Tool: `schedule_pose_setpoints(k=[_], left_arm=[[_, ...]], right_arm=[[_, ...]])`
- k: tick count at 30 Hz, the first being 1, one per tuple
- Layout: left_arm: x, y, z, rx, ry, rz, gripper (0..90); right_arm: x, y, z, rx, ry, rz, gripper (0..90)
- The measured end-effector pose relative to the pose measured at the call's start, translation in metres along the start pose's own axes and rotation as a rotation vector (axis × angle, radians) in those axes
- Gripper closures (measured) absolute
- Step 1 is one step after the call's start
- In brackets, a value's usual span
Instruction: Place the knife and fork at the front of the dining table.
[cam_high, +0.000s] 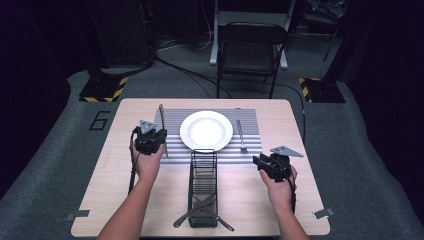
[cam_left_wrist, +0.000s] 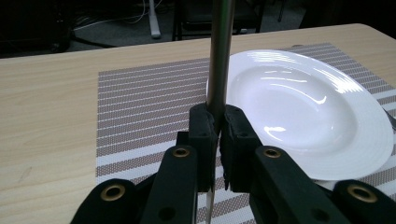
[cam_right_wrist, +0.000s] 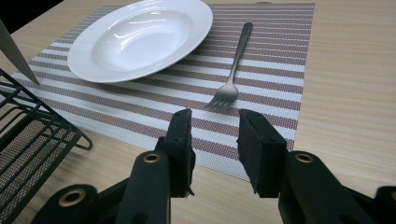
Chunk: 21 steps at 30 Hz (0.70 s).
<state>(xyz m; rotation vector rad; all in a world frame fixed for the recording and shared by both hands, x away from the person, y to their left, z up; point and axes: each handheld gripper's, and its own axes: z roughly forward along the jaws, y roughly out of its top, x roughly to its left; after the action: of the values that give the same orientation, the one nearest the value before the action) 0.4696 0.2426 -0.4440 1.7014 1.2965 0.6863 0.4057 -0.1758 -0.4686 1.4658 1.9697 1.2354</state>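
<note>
Place setting on a striped placemat (cam_high: 250, 132), knife held at the plate's left.
Left gripper view: the left gripper (cam_left_wrist: 217, 128) clenches a table knife (cam_left_wrist: 219, 56), its handle rising just beside the white plate (cam_left_wrist: 327, 126). Right gripper view: the right gripper (cam_right_wrist: 215, 135) stands with jaws apart, holding nothing, near a fork (cam_right_wrist: 232, 70) lying beyond. High view: a black wire caddy (cam_high: 203, 185) with cutlery stands nearest, between the hands.

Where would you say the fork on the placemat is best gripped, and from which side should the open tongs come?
Grip the fork at mid-handle, coming down from above. It lies flat on the striped placemat, tines toward the person and handle pointing away, clear of the white plate. The slim handle suits a pinch across its width. The right tongs stand open just short of its tines, so they are probably the handier pair.
</note>
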Motion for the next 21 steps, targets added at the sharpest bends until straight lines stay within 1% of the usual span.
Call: schedule_pose_setpoints(k=[1,3,8,10,13,15,16,17,21], left_arm=[[0.0,0.0,0.001,0.0,0.002,-0.003,83.1],[0.001,0.0,0.004,-0.006,-0.002,-0.022,83.1],[0.001,-0.001,0.008,-0.014,0.003,-0.035,83.1],[0.001,-0.001,0.009,-0.02,-0.001,-0.056,83.1],[0.001,-0.001,0.01,-0.02,0.004,-0.053,83.1],[0.003,-0.001,0.011,-0.016,-0.001,-0.064,83.1],[0.002,-0.001,0.012,-0.023,-0.003,-0.082,83.1],[0.004,0.0,0.012,-0.012,-0.006,-0.083,83.1],[0.004,0.003,0.017,0.006,0.004,-0.081,83.1]], right_arm=[[0.0,0.0,0.0,0.001,-0.001,0.002,65.1],[-0.001,-0.001,0.0,0.005,-0.003,0.007,65.0],[-0.001,-0.001,0.0,0.001,0.0,0.011,65.0],[-0.002,-0.001,0.0,0.0,0.0,0.009,65.1],[-0.003,-0.002,0.0,0.001,0.003,0.011,65.1],[-0.003,-0.002,0.0,0.0,0.003,0.011,65.1],[-0.003,-0.002,0.001,0.0,0.002,0.009,65.0],[-0.003,-0.002,0.001,0.0,0.001,0.009,65.1],[-0.003,-0.002,0.0,0.0,0.003,0.011,65.1]])
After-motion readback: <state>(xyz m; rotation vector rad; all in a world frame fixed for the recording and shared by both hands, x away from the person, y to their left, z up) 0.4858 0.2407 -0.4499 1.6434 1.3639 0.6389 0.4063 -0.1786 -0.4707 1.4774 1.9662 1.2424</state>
